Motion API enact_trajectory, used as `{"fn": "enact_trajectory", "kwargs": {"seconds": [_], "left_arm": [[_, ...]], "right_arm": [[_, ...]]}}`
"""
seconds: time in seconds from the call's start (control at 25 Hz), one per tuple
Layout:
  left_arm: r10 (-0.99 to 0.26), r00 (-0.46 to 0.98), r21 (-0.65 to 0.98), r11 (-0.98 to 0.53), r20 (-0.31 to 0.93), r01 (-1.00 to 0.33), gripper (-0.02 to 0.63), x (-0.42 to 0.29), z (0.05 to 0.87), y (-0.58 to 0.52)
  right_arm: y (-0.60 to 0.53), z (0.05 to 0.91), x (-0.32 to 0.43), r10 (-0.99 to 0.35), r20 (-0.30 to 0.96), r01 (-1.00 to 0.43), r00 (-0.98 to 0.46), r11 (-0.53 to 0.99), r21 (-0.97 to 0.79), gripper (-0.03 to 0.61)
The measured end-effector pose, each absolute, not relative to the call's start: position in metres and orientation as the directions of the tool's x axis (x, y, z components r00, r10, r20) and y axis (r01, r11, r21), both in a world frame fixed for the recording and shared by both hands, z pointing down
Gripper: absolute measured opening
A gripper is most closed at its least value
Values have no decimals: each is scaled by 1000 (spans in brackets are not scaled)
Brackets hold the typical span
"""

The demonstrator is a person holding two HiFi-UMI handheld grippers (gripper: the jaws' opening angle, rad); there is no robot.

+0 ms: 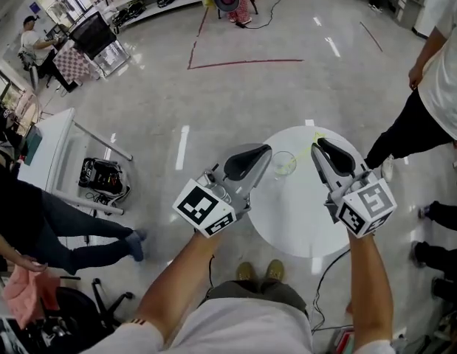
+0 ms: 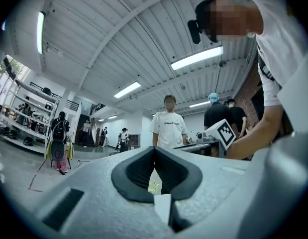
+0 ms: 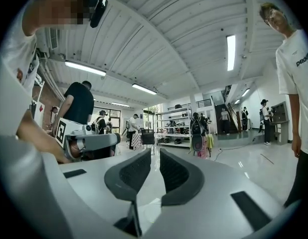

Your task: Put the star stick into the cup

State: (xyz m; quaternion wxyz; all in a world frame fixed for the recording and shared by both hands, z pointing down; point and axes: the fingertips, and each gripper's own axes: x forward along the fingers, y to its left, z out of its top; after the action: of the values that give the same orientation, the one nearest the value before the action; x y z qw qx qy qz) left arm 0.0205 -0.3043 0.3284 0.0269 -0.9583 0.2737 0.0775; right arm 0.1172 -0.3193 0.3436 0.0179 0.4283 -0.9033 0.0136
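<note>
A clear cup [image 1: 283,164] stands on the round white table [image 1: 302,220], between my two grippers. A thin yellow-green stick [image 1: 291,166] shows at the cup's right side; whether it rests inside I cannot tell. My left gripper [image 1: 266,150] is just left of the cup with its tips together. In the left gripper view its jaws [image 2: 154,149] meet, and a small yellow star [image 2: 154,185] shows through the hollow below the tips, apparently beyond them. My right gripper [image 1: 317,147] is right of the cup; its jaws [image 3: 154,153] stand a narrow slit apart with nothing between them.
People stand around: one at the right [image 1: 435,94] close to the table, another seated at the left [image 1: 58,234]. A white bench [image 1: 51,153] with a black case [image 1: 102,175] under it lies left. Red tape lines [image 1: 235,63] mark the floor ahead.
</note>
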Motion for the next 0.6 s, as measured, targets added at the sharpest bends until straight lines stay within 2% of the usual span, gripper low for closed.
{"fn": "enact_trajectory", "kwargs": {"seconds": [0.6], "left_arm": [[-481,843,-50,-862,-241,-505,15,10,285,-257]], "right_arm": [[-251,286,97,-759,-124,-767,-640,640,38,15]]}}
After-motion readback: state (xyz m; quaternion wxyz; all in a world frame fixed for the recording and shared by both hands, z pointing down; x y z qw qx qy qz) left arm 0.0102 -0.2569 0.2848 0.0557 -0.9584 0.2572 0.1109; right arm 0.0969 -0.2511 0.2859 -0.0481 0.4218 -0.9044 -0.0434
